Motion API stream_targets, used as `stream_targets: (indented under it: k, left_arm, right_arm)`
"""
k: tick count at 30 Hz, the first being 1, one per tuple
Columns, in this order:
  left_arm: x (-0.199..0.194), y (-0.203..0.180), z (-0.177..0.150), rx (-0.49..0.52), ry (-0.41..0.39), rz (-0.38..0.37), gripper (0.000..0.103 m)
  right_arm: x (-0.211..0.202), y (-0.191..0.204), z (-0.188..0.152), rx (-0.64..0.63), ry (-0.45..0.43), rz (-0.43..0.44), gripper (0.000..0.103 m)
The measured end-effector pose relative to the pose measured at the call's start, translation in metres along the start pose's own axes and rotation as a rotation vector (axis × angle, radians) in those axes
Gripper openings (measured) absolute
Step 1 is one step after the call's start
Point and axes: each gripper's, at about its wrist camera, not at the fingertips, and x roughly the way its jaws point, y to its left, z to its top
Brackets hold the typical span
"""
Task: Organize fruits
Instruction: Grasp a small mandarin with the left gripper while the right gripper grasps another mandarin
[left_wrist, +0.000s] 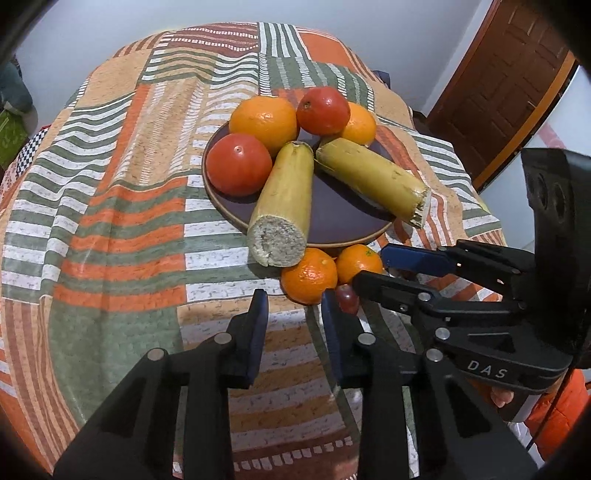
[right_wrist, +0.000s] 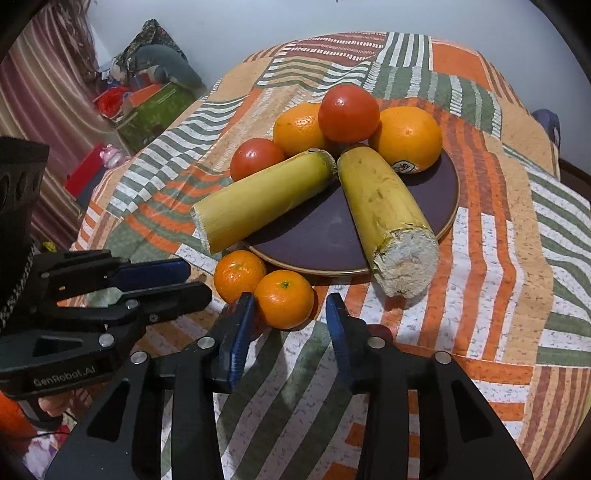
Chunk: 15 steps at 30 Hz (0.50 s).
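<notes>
A dark purple plate (left_wrist: 340, 221) (right_wrist: 314, 236) holds two oranges (left_wrist: 264, 120), two tomatoes (left_wrist: 238, 164) and two yellow sugarcane pieces (left_wrist: 284, 199) (right_wrist: 388, 214). Two mandarins (left_wrist: 308, 275) (right_wrist: 284, 302) and a red grape (left_wrist: 347, 297) lie on the cloth just in front of the plate. My left gripper (left_wrist: 293, 306) is open and empty, just short of the near mandarin. My right gripper (right_wrist: 291, 306) is open, its fingers either side of the nearer mandarin, not closed on it. Each gripper shows in the other's view (left_wrist: 373, 266) (right_wrist: 192, 280).
The table is covered by a striped orange, green and white patchwork cloth (left_wrist: 129, 221). A wooden door (left_wrist: 509, 92) stands at the back right. Boxes and clutter (right_wrist: 147, 99) sit beyond the table's left edge by a curtain.
</notes>
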Motion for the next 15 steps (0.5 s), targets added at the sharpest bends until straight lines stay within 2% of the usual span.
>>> stream_targets:
  k: [3, 8, 10, 15]
  left_arm:
    - [0.0018, -0.0016, 0.0003, 0.013, 0.001, 0.009, 0.03]
    - [0.0019, 0.0003, -0.0019, 0.012, 0.002, 0.013, 0.03]
    - [0.0025, 0.0016, -0.0017, 0.009, 0.006, 0.015, 0.03]
    - [0.0047, 0.0017, -0.0001, -0.006, 0.01, 0.001, 0.03]
  right_arm:
    - [0.0027, 0.0026, 0.0018, -0.018, -0.001, -0.005, 0.041]
    - [0.0057, 0.0046, 0.0031, -0.028, -0.009, 0.009, 0.041]
    - [0.0058, 0.0029, 0.0032, -0.021, -0.006, 0.043, 0.032]
    - [-0.0014, 0.0003, 0.0002, -0.019, -0.025, 0.018, 0.032]
